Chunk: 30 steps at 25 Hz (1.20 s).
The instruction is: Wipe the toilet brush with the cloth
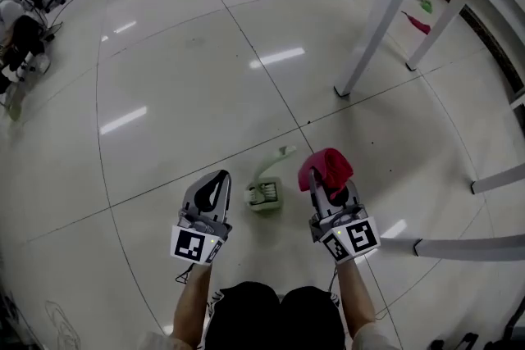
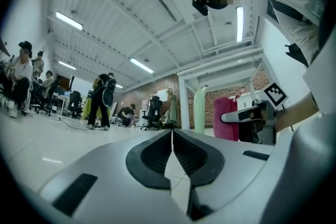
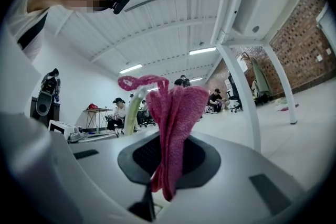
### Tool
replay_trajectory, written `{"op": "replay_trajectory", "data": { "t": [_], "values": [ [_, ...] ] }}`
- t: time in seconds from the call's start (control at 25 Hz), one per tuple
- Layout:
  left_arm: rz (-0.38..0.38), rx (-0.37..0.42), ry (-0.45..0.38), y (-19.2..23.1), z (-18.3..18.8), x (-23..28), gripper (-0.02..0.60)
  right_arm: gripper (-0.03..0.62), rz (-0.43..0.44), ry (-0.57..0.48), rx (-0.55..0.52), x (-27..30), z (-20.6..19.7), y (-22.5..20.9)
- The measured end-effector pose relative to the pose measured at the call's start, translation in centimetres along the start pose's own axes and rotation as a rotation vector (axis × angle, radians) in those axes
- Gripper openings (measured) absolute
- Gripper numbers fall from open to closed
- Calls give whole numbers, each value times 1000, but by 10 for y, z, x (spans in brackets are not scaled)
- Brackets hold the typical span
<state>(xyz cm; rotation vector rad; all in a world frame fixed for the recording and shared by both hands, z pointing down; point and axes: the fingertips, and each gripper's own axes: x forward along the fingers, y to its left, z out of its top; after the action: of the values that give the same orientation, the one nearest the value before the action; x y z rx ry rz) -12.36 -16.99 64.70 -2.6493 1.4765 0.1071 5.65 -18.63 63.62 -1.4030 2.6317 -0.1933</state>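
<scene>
A pale green toilet brush (image 1: 267, 183) stands in its holder on the floor between my two grippers, its handle rising toward the camera. In the right gripper view the green brush handle (image 3: 132, 108) shows just left of the cloth. My right gripper (image 1: 322, 179) is shut on a pink cloth (image 1: 327, 167), which bunches up out of the pads (image 3: 176, 134). My left gripper (image 1: 215, 184) is shut with nothing in it, low beside the brush; its pads meet in the left gripper view (image 2: 172, 150). From there the brush handle (image 2: 200, 108) and the cloth (image 2: 226, 118) appear to the right.
White table legs (image 1: 379, 12) stand on the tiled floor to the right, with a low white bar (image 1: 472, 248) close to my right gripper. People and office chairs (image 2: 100, 99) are far off at the back. My knees (image 1: 275, 311) are at the bottom edge.
</scene>
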Motion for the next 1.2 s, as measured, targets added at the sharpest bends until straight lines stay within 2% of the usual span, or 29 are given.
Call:
{"op": "replay_trajectory", "data": {
  "t": [0.16,0.28,0.52,0.56,0.6,0.72,0.88,1.2],
  "values": [
    [-45,-16,7,-27,-49,-14,3,31,30,28,-19,-11,-58,4],
    [-109,-19,9,-43,-79,-15,5,31,39,38,-49,-12,-94,1],
    [-163,-148,38,-62,-128,-19,8,31,81,167,-38,-10,-173,-14],
    [-173,-164,51,-67,-134,-22,28,31,89,185,-29,-9,-182,-16],
    [-183,-177,67,-73,-141,-24,68,31,96,197,-16,-7,-189,-20],
    [-212,-174,137,-93,-165,-32,71,31,120,213,36,2,-203,-29],
    [-246,-164,207,-107,-190,-41,71,31,186,258,30,13,-220,-26],
    [-258,-177,211,-102,-197,-41,71,31,259,303,37,11,-237,-11]
  ]
}}
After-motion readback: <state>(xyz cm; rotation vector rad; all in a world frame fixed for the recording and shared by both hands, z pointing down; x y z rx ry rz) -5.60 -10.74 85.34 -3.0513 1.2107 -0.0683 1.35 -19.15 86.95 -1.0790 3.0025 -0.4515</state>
